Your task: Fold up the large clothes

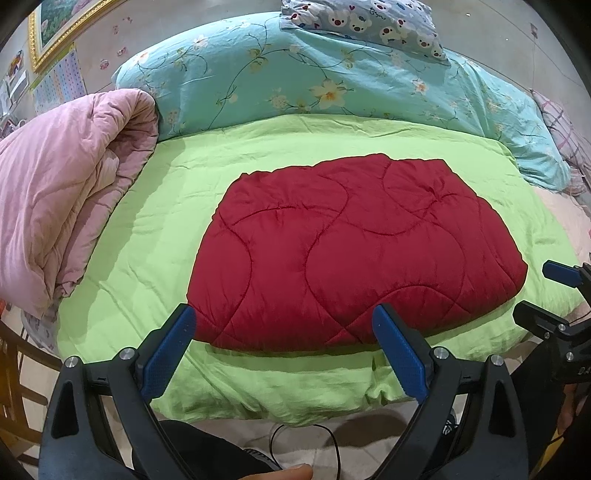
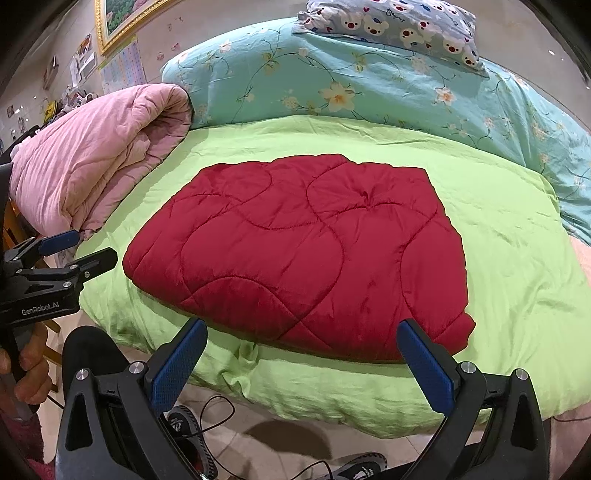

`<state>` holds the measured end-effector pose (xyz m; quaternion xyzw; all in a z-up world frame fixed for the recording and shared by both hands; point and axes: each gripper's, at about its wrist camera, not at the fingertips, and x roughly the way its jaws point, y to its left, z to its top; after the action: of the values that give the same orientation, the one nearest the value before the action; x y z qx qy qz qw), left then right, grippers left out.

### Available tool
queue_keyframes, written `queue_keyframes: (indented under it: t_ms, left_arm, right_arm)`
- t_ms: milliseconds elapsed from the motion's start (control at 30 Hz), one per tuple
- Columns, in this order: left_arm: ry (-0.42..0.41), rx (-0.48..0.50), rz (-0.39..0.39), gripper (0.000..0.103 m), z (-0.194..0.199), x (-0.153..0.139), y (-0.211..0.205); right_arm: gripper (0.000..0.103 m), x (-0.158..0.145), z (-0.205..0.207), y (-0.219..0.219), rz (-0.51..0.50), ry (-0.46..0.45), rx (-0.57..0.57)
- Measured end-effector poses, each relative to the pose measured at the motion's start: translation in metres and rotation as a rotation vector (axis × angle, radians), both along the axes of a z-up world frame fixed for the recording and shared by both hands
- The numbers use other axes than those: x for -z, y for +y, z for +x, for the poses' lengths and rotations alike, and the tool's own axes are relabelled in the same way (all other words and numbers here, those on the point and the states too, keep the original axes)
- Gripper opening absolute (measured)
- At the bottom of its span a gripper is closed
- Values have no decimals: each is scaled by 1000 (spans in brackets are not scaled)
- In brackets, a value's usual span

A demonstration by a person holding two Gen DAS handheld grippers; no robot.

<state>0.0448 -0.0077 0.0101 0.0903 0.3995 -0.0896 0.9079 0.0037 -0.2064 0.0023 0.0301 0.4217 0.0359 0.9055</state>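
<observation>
Red quilt [image 1: 351, 254]: lying folded into a thick rectangular pad, resting flat on the near half of the green sheet [image 1: 155, 221]; quilted curved stitching is showing on its upper face.
Left tongs [image 1: 284, 354]: hovering at the near edge of the bed, jaws standing wide apart, gripping nothing; blue pads [image 1: 170, 354] are facing each other, framing the near left part of the red quilt without touching it.
Right tongs [image 2: 303, 365]: hovering at the near edge of the bed, jaws spread wide, holding nothing; the near right corner of the red quilt is sitting just beyond the right pad.
Relative position: the right tongs are appearing at the right edge of the left wrist view; the left tongs are appearing at the left edge of the right wrist view, held by a hand [image 2: 29, 373].
Pink comforter [image 1: 62, 184]: lying bundled at the left side of the bed.
Floral blue duvet [image 1: 295, 74]: lying across the far end of the bed.
Bear-print pillow [image 1: 369, 22]: resting on the floral blue duvet.
Floor [image 2: 266, 439]: carrying a black cable and shoes below the bed edge.
</observation>
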Motion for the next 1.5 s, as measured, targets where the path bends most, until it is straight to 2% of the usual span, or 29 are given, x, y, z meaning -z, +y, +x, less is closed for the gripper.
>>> queue_keyframes:
  t_ms: [500, 1500]
  left_arm:
    - [-11, 10, 28, 97, 5, 1, -8]
    - [-9, 15, 17, 97, 7, 1, -12]
  right_arm:
    - [103, 0, 4, -2, 5, 1, -2]
    - [103, 0, 5, -5, 7, -2, -4]
